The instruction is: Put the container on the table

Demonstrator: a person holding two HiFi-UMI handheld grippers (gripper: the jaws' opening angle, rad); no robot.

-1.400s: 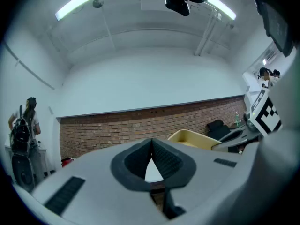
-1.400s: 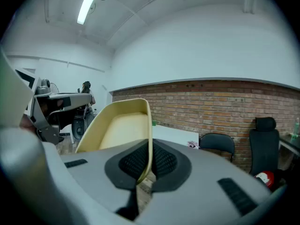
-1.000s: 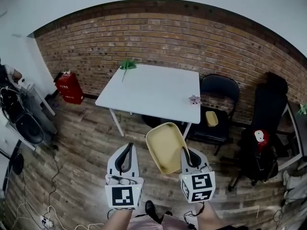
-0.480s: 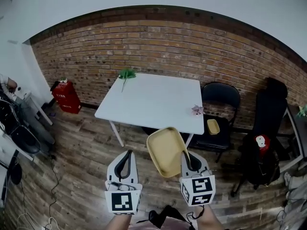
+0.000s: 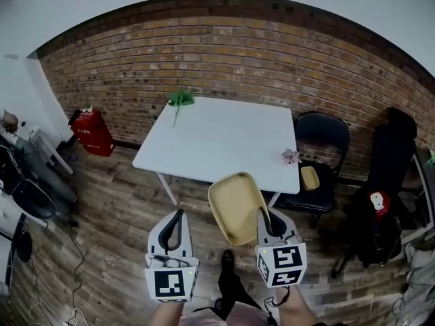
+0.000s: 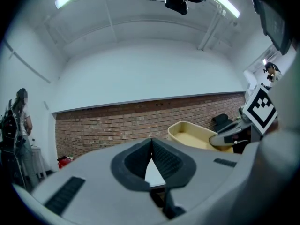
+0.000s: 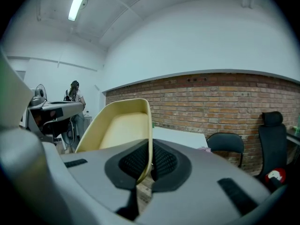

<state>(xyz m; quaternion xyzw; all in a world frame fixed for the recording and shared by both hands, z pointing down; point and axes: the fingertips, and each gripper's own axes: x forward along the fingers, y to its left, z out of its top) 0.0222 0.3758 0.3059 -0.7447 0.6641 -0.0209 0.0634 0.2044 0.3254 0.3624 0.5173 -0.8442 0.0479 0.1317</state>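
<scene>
- The right gripper has its jaws pinched together on the near wall of the yellow container. In the right gripper view the thin rim runs down between the two dark pads.
- The left gripper hangs beside it, well apart from the container. Its jaws are together at the tips with nothing between them.
- The white table stands ahead against the brick wall. Most of its top is bare, and the near edge lies just beyond the container's far rim in the head view.
- A black chair sits at the table's right corner with a small yellow object on its seat. Neither appears to lie in the likely path.
- The container is held in the air over the wooden floor, short of the table, mouth up and tilted towards the person. It looks empty.
- Judged from this, the step in hand is the carry: the container is grasped but not yet set down.
- The next move likely calls for bringing the container out over the bare middle of the tabletop and levelling it. It would then be lowered until the base rests flat before the jaws part.
- A one-sided pinch on a thin wall could let the container swing, so a steady wrist seems wise.
- Two small items sit on the table: a green sprig at the far left corner and a pink object near the right edge. Both are best avoided.
</scene>
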